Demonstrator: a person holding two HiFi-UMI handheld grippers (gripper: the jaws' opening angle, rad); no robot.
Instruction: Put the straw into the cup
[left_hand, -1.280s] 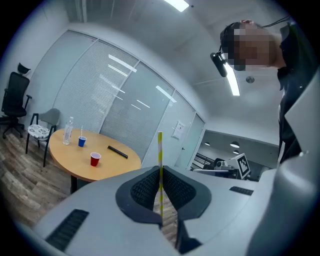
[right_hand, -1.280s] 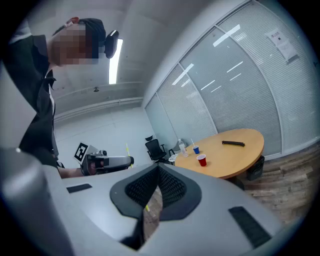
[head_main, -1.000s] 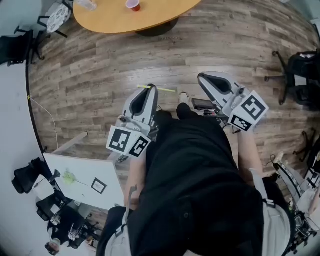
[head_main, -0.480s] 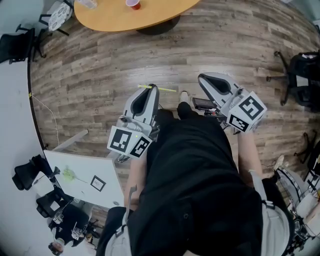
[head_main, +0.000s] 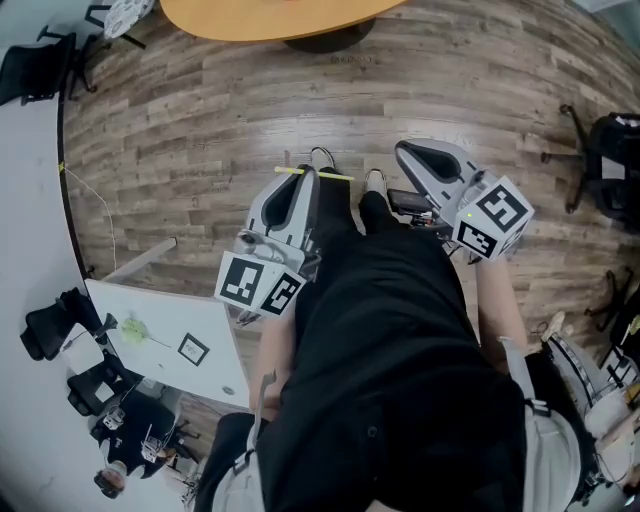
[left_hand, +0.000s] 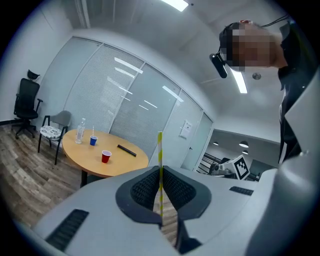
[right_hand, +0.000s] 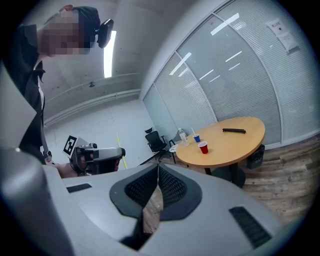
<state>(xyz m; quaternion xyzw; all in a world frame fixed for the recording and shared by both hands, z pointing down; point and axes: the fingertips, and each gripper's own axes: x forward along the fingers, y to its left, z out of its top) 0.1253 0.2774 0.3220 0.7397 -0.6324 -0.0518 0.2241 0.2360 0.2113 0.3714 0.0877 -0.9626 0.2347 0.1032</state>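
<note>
Straw (left_hand: 160, 145) in hand, cup not yet reached: this is the carry step, with the person standing on the wood floor (head_main: 200, 130) well short of the round table (left_hand: 117, 165). The left gripper (left_hand: 160, 169) has its jaws closed down to a narrow slit on the thin yellow-striped straw, which crosses the pads upright and sticks out well above the tips. From the head view the same straw (head_main: 338, 178) lies crosswise at the nose of the left gripper (head_main: 303, 178), its free end reaching toward the right gripper (head_main: 405, 152) without touching it. The right gripper (right_hand: 158, 167) has its jaws pressed together with nothing between them.

On the table a red cup (left_hand: 105, 156) stands open, and just beyond it a blue cup (left_hand: 93, 141) seems to hold a straw already, beside a clear bottle (left_hand: 80, 131); the red one looks the likelier target, though I cannot be sure. Both cups are far from the jaws. The next move calls for walking up to the table, bringing the straw's lower end over the cup mouth, and lowering it in before letting go
</note>
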